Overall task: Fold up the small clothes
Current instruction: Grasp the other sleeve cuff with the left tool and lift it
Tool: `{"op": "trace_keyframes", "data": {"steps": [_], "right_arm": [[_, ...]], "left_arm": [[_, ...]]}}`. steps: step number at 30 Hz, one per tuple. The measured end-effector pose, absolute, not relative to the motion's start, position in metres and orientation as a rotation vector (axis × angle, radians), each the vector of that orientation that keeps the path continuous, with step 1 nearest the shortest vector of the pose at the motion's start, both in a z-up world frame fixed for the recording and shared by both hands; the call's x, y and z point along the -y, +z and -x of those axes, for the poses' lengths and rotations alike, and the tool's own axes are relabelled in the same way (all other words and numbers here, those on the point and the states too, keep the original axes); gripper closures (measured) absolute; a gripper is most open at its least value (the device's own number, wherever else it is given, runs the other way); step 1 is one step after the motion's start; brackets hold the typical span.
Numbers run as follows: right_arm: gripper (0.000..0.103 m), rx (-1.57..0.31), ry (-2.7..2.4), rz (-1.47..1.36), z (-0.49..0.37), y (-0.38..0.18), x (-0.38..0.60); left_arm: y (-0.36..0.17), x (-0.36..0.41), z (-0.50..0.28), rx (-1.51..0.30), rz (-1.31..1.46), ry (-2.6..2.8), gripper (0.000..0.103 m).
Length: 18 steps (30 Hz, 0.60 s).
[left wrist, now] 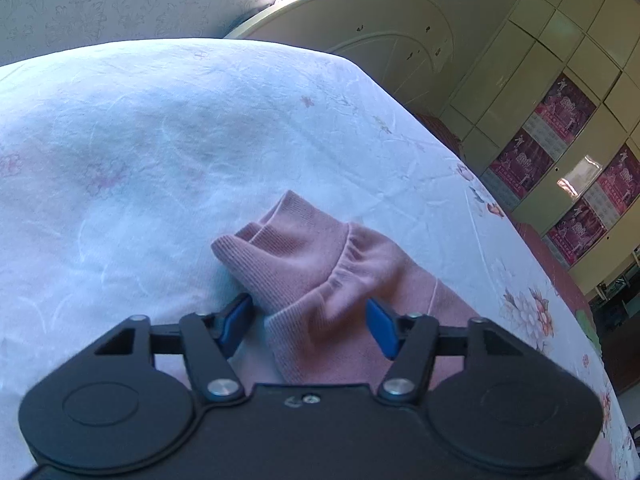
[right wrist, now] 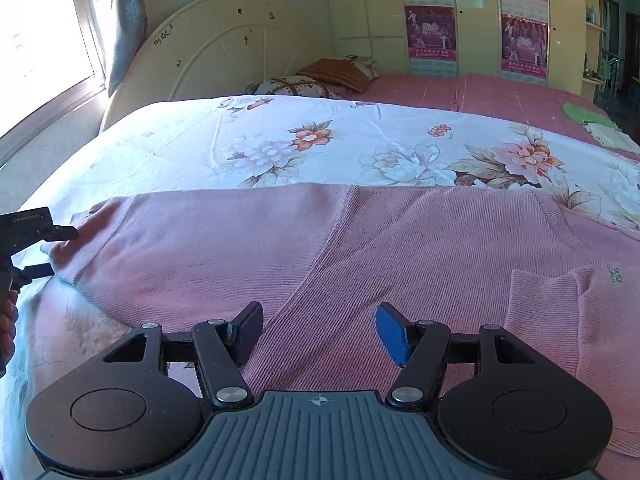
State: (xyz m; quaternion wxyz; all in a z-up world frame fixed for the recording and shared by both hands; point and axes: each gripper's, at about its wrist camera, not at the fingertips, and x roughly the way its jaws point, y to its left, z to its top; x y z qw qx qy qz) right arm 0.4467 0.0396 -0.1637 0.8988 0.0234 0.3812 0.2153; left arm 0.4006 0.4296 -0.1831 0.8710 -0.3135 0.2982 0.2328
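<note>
Nearest the left wrist camera, the left gripper [left wrist: 308, 322] is reaching over the ribbed cuff and sleeve [left wrist: 296, 256] of a pink knitted sweater [right wrist: 320, 248]; its blue-padded fingers [left wrist: 236, 318] are standing part-way apart with the sleeve fabric bunching between them, and whether the pads are actually pressing the cloth cannot be told. The sleeve end is lying folded over on a white floral bedsheet [left wrist: 140, 140], the cuff pointing away from the camera. In the right wrist view, the right gripper [right wrist: 320, 330] is hovering just above the sweater's ribbed body, its fingers standing apart with nothing clamped between them. The sweater is lying spread flat across the near part of the bed, with a folded pink portion [right wrist: 560, 320] resting at the right. At the left edge of that view, the left gripper's black body is showing beside the sleeve, with part of a person's hand [right wrist: 8, 324] below it. Beyond the sweater, the flower-printed sheet is stretching toward patterned pillows [right wrist: 304, 84], a cream arched headboard [right wrist: 224, 44], and cream wardrobe doors carrying purple posters [right wrist: 432, 32].
</note>
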Motion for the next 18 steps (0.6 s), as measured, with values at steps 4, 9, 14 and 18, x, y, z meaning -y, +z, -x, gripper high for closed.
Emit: {"op": "trace_keyframes", "data": {"steps": [4, 9, 14, 18], "right_arm": [[0.040, -0.784, 0.441, -0.023, -0.449, -0.166, -0.043], [0.040, -0.818, 0.420, 0.019, -0.449, -0.176, -0.046], [0.040, -0.834, 0.431, 0.048, -0.449, -0.185, -0.046], [0.040, -0.783, 0.424, -0.087, -0.446, -0.162, -0.020]], "left_arm": [[-0.185, -0.430, -0.399, -0.603, 0.652, 0.503, 0.082], [-0.170, -0.415, -0.396, -0.558, 0.641, 0.467, 0.089], [-0.122, -0.364, -0.404, -0.497, 0.538, 0.287, 0.091], [-0.087, -0.298, -0.411, -0.479, 0.482, 0.098, 0.091]]}}
